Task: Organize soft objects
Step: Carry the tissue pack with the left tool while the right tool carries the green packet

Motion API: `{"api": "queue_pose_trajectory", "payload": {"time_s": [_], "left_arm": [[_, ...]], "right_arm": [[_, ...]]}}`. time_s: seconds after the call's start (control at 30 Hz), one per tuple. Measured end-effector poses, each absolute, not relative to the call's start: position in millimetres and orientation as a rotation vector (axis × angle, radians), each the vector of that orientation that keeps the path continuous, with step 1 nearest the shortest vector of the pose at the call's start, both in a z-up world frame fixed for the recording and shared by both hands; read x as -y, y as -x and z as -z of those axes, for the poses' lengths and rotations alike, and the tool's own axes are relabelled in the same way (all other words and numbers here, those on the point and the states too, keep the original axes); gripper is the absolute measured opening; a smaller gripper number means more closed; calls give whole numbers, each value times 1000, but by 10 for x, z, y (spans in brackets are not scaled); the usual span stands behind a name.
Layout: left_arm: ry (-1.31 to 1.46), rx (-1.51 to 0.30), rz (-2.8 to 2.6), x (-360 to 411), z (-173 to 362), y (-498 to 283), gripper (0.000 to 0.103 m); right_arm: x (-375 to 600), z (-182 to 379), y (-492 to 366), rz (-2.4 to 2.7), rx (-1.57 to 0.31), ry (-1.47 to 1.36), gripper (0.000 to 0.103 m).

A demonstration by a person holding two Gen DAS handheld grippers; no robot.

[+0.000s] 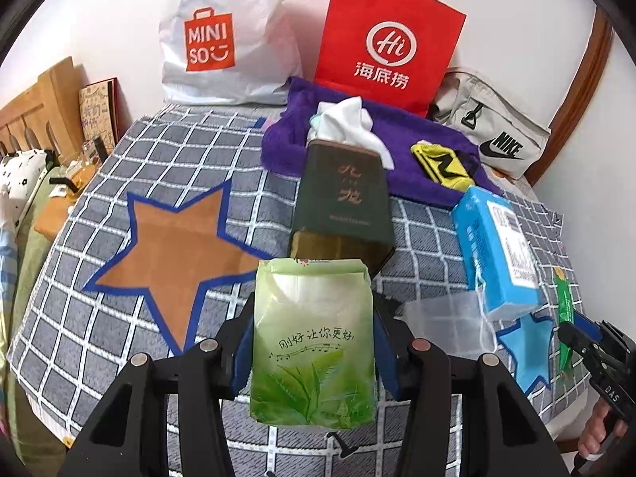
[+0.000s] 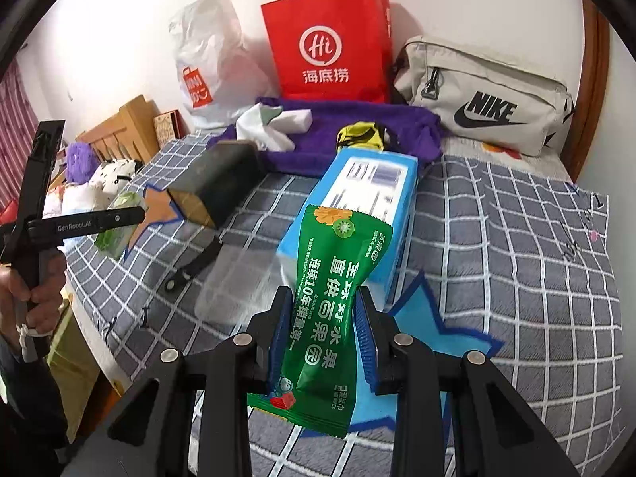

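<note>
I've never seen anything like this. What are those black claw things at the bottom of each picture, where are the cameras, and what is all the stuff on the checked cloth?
The black claws are two-finger grippers, one held in each of a person's hands; no robot arm is involved. Each gripper carries a wide-angle camera looking forward along its fingers, so one picture is taken from the left gripper, the other from the right gripper.

The left one is clamped on a pale green tissue pack. The right one is clamped on a dark green wet-wipe sachet.

On the checked cloth lie a dark green tissue box, a blue tissue box, a purple towel with a yellow-and-black item on it, and star-shaped patches. Behind stand a white Miniso bag, a red paper bag and a grey Nike bag.
</note>
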State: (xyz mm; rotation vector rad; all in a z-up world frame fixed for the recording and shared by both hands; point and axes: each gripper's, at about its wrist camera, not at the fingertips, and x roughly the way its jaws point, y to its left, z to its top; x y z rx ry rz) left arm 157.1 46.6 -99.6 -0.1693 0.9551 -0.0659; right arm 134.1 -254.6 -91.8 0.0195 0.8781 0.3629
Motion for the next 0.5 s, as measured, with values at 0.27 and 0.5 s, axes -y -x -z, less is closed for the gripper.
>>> {"api": "queue_pose_trajectory", "payload": {"time_s": [0.27, 0.5], "left_arm": [[159, -939, 66, -419, 825, -1789, 49], [167, -928, 66, -433, 728, -1961, 49]], "right_arm": [[2571, 749, -1599, -351, -856, -23, 32], [2566, 658, -1835, -343, -849, -26, 32]]}}
